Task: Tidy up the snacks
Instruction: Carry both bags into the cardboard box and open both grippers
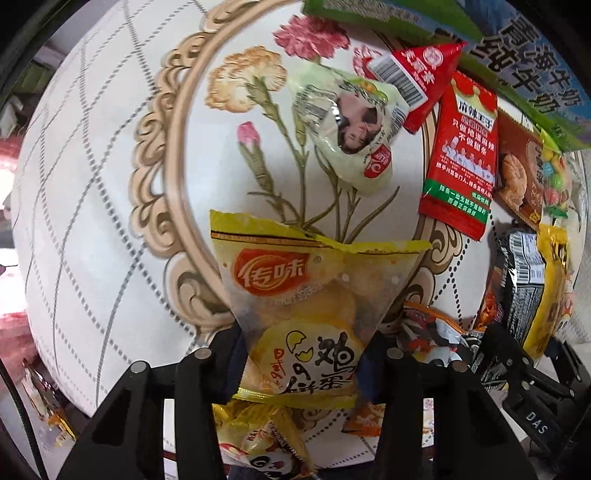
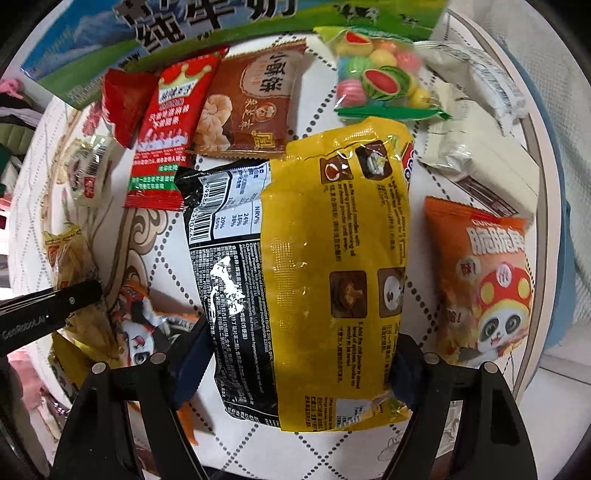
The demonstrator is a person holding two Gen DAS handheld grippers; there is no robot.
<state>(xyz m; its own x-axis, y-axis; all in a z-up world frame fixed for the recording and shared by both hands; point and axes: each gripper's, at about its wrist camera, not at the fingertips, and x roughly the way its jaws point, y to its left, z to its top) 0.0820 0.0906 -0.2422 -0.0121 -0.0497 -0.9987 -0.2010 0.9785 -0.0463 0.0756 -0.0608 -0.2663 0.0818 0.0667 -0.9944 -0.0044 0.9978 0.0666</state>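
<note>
In the left wrist view, a yellow egg-cake packet [image 1: 295,314] hangs between the fingers of my left gripper [image 1: 301,369]. The pads are shut on its lower half and it sits above the floral tablecloth [image 1: 110,184]. In the right wrist view, a large yellow-and-black noodle packet [image 2: 314,240] fills the middle, printed back side up. My right gripper [image 2: 299,362] straddles its near end with both blue pads pressed against its sides. The same noodle packet [image 1: 543,280] shows at the right edge of the left wrist view.
Around the noodle packet lie a red spicy-strip packet [image 2: 166,133], a brown walnut-cake packet [image 2: 251,99], a fruit-candy bag [image 2: 380,77], white wrappers [image 2: 476,147] and an orange panda packet [image 2: 484,288]. A milk carton box [image 2: 207,33] stands at the back. A pale green packet [image 1: 351,125] lies on the flowers.
</note>
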